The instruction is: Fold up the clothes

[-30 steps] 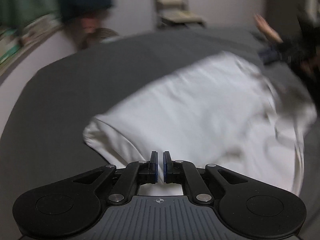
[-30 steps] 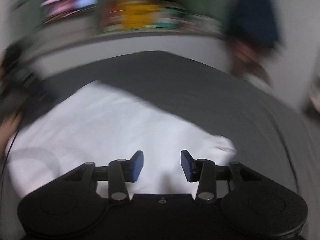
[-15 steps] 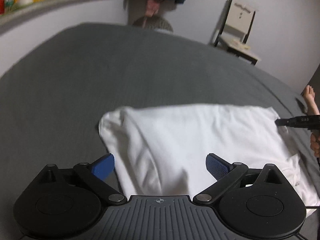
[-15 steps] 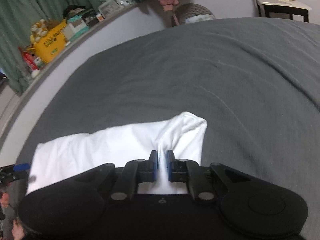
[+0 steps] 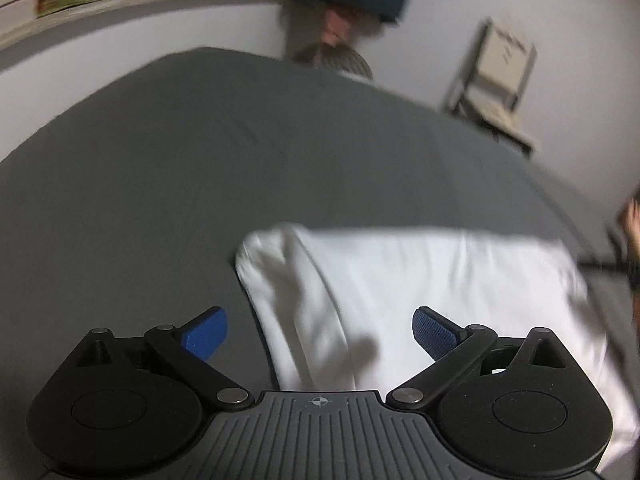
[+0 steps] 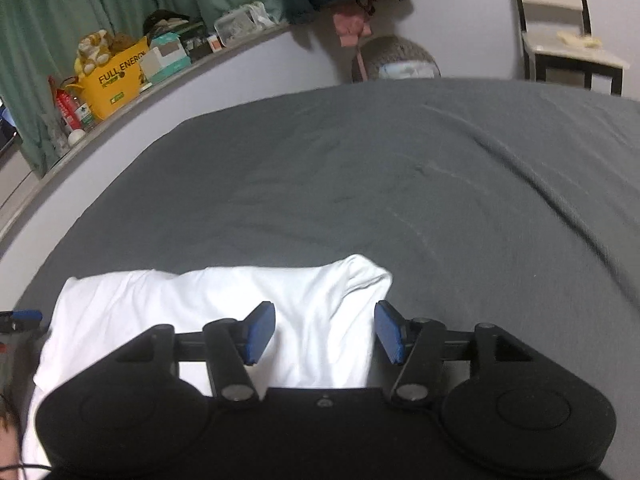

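A white garment point(image 5: 420, 280) lies folded into a wide band on the grey bed sheet point(image 5: 240, 152). My left gripper point(image 5: 320, 334) is open and empty, hovering over the garment's left end. In the right wrist view the same white garment point(image 6: 200, 312) lies below my right gripper point(image 6: 325, 332), which is open and empty above the garment's right end, where a bunched sleeve corner point(image 6: 368, 276) sticks out.
A low wall ledge point(image 6: 132, 92) with a yellow box, bottles and boxes runs behind the bed, in front of green curtains. A chair point(image 6: 560, 40) and a grey round pouf point(image 6: 396, 60) stand past the bed's far edge. A hand shows at the right rim point(image 5: 632, 220).
My right gripper was shut on the garment's right end half a second ago and has opened, letting it go. My left gripper was shut a second ago and has stayed open since.
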### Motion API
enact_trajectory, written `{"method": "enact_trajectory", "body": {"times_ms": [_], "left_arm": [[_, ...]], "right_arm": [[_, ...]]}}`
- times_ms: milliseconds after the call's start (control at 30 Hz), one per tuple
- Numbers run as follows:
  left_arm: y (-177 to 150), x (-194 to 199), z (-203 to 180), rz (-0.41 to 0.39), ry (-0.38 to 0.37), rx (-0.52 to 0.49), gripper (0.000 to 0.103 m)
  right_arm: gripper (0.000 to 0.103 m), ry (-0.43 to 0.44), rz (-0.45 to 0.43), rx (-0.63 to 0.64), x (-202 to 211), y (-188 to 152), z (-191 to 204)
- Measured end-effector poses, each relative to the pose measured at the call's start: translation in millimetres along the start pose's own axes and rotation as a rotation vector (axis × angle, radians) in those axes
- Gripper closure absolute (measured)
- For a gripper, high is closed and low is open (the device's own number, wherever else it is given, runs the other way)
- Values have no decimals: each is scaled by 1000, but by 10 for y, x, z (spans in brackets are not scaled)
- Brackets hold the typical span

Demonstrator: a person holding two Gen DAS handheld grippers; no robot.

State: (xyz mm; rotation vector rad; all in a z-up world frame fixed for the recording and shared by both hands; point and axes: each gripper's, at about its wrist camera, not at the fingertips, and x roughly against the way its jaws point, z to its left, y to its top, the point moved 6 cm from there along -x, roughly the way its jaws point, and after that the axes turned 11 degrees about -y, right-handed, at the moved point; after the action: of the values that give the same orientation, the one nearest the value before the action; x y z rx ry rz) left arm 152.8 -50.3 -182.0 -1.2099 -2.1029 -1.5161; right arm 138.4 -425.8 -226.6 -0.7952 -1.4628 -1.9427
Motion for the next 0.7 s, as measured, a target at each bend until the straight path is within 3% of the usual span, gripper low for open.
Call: {"method": "enact_trajectory", "body": {"times_ms": [100,200,367,433,467,600,700], "left_arm": [[114,-141,219,3,28,125,3],[144,-329,375,28,47,161,3],[100,-639,377,54,83,112,4],[103,-691,289,53,89,83,13],[110,-691,231,55,92,65,24],[128,-644,128,57,112,27,36],[155,-551,127,55,97,35,40]], "right_arm": [[49,29,57,-10,-120,72,-68],[49,57,113,-18,-242,138,-131],[50,96,167,-8,-401,246,-165],[50,112,173,9,-443,271,-141],[50,115,175,21,-459,284,-124],[61,114,203,15,-460,328,-148],[62,139,231,-40,-432,303,-257]]}}
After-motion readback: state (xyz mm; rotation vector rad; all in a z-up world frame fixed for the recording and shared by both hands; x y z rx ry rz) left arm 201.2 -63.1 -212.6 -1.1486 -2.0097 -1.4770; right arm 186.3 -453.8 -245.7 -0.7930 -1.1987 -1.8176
